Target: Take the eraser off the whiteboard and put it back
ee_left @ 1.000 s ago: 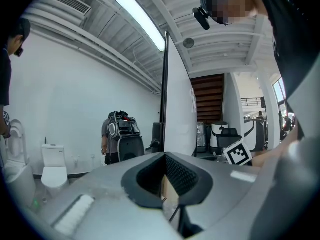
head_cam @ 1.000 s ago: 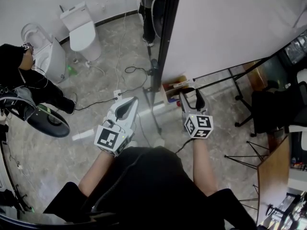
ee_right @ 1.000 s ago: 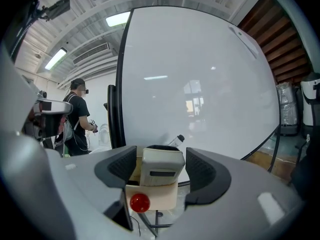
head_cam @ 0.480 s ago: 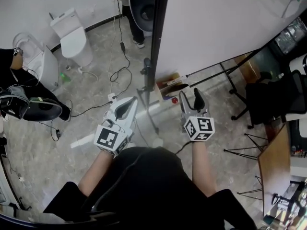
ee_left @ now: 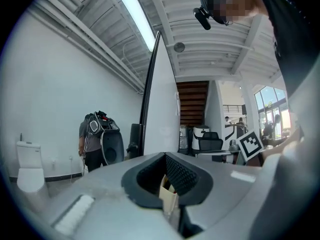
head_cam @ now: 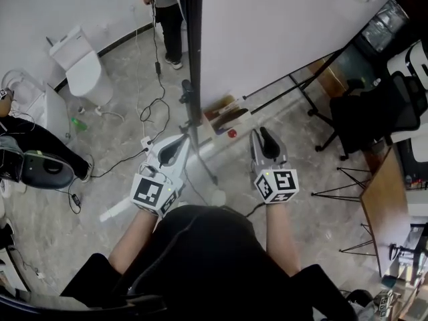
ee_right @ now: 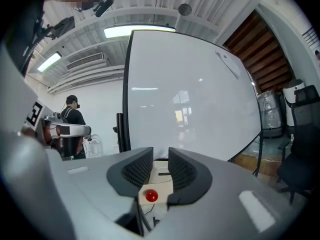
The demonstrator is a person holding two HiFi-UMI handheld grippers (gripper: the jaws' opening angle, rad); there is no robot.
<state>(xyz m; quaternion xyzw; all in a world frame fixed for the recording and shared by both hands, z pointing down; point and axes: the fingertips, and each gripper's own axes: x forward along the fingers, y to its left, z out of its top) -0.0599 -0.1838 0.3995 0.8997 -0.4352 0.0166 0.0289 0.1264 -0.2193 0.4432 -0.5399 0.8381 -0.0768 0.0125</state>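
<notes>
Blank white whiteboard (head_cam: 281,39) standing straight ahead of right gripper (head_cam: 263,138); dark eraser (head_cam: 231,117) lying low at its foot, ahead-left.

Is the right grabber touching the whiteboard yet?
Apart. In the head view, bare floor shows between the right gripper and the whiteboard. Its jaws have just been closing with nothing between them.

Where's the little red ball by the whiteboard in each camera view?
Head view: red ball near centre, at the foot of the whiteboard.
Left gripper view: not in it.
Right gripper view: red ball bottom centre, seen through the jaws' gap.
Shared landmark: the whiteboard's black side edge.
</notes>
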